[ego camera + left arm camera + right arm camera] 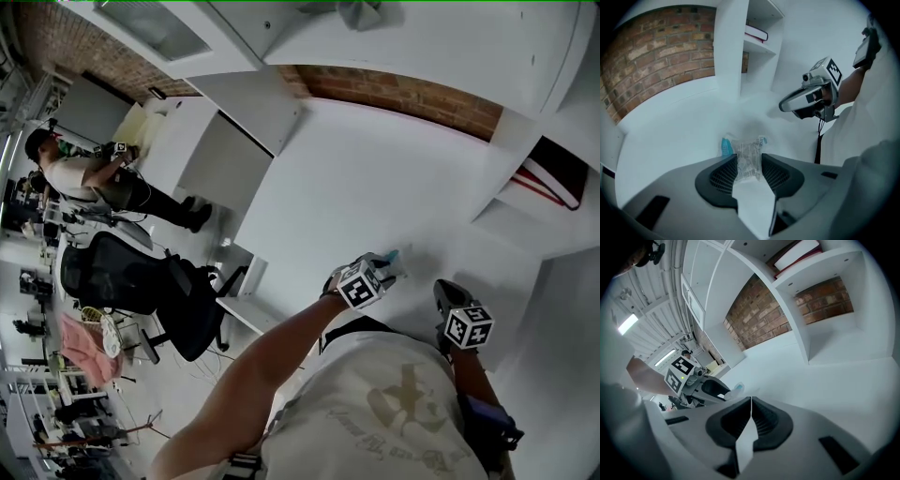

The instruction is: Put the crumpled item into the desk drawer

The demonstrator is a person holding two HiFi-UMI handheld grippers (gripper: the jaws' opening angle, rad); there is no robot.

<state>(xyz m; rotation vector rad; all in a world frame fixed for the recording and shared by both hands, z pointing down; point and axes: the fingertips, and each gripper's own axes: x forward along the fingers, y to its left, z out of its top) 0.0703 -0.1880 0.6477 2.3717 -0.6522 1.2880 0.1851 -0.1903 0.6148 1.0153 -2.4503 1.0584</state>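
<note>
Two stages of the task remain outstanding, and one is in hand. We find the crumpled item, a clear wrinkled wrapper with blue at its far end, lying between the jaws of the left gripper low over the white desk. In the left gripper view the jaws stand roughly half apart, and the wrapper fills the gap from one ribbed pad to the other, so we judge the grip to be made on its near portion. We cannot confirm whether the wrapper is resting on the surface or has been lifted clear of it.

The right gripper is closed, pad against pad, with nothing between them. It hangs just beside the left one, nose toward the wrapper, and takes no part in the hold.

None of the three views shows a drawer we can identify, open or shut. In our judgement the carry to the drawer, its opening if it is shut, and the release inside are all still to do.

As to orientation, the wrapper's long axis runs along the left gripper's jaws. Its near end sits between the pads, and its blue-marked far end points away from the person, across the desk toward the brick wall and the shelf unit.
</note>
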